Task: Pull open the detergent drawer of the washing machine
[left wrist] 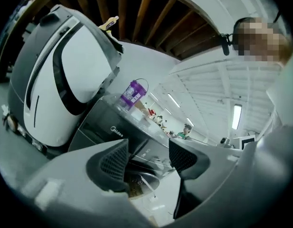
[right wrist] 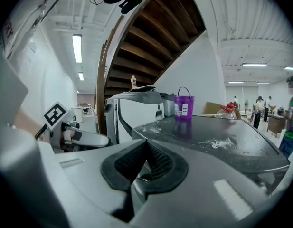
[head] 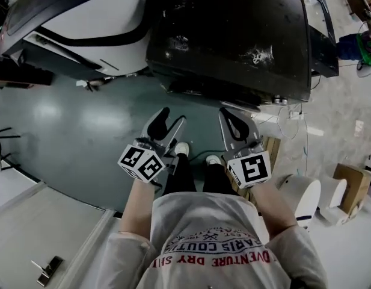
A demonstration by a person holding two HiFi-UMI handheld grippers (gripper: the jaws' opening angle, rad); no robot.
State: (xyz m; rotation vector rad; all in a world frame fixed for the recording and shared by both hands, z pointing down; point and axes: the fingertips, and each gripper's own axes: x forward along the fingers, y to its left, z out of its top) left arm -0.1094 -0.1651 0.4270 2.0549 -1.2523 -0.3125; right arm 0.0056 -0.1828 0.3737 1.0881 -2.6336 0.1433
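The dark washing machine [head: 233,35] stands right in front of me, its dusty top seen from above in the head view. Its front panel [left wrist: 113,129] carries a brand name in the left gripper view; I cannot pick out the detergent drawer on it. My left gripper [head: 167,125] hovers short of the machine's front edge, open, with nothing between its fingers [left wrist: 115,163]. My right gripper [head: 233,122] is level with it on the right, pads pressed together and empty [right wrist: 146,148]. The left gripper [right wrist: 70,132] also shows in the right gripper view.
A purple bucket [right wrist: 183,106] stands on the machine's top. A big white appliance [head: 83,17] sits to the left. Cables [head: 293,122], white rolls [head: 305,194] and a cardboard box [head: 353,182] lie on the floor at right. A pale table [head: 41,233] is at lower left.
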